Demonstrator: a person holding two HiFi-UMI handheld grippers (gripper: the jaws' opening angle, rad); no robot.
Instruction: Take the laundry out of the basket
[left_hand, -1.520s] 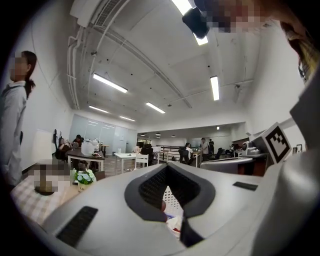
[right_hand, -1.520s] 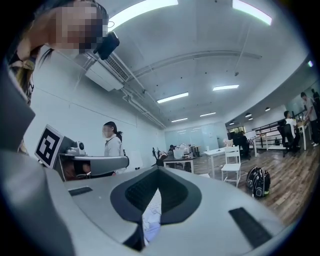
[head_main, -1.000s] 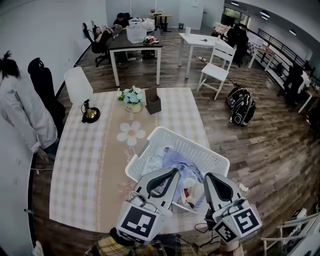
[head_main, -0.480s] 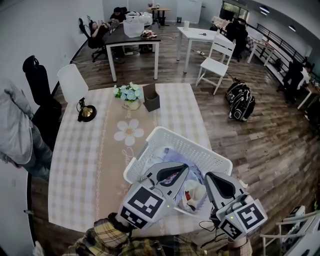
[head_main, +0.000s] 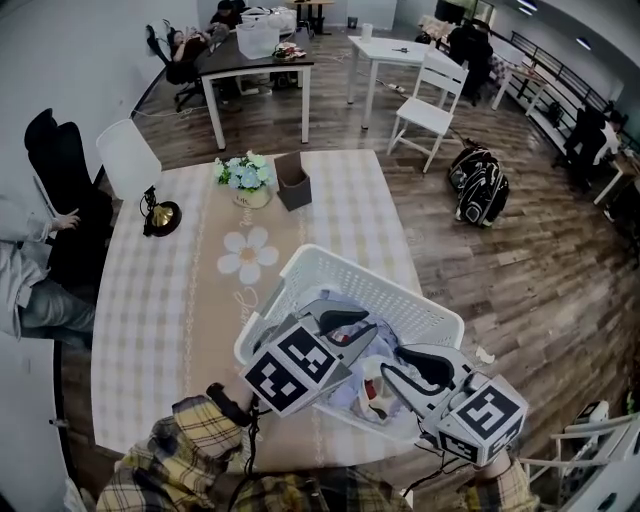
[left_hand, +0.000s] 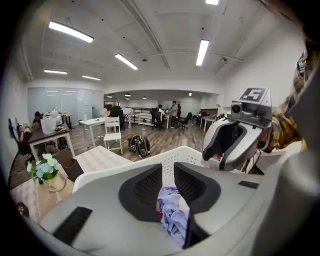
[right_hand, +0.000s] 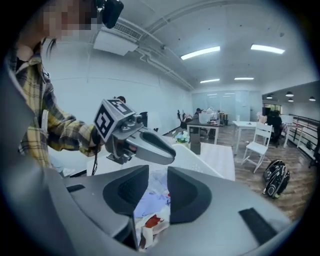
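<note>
The 2 grippers cover most of the laundry (head_main: 372, 388) in the basket (head_main: 352, 281). The left gripper (head_main: 352, 328) and right gripper (head_main: 393, 365) have just been opening; their fingers stand slightly apart, gripping nothing. The laundry lies just below both gaps.

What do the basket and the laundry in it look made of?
Basket: looks like rigid moulded plastic, white and matt, going by its perforated walls and smooth rim. Laundry: soft woven cloth, pale blue, crumpled into folds; the fibre can't be told.

Basket (head_main: 372, 286) white perforated plastic — laundry (left_hand: 172, 218) crumpled soft cloth; tablecloth (head_main: 150, 320) matt checked fabric; floor (head_main: 520, 260) wood planks.
</note>
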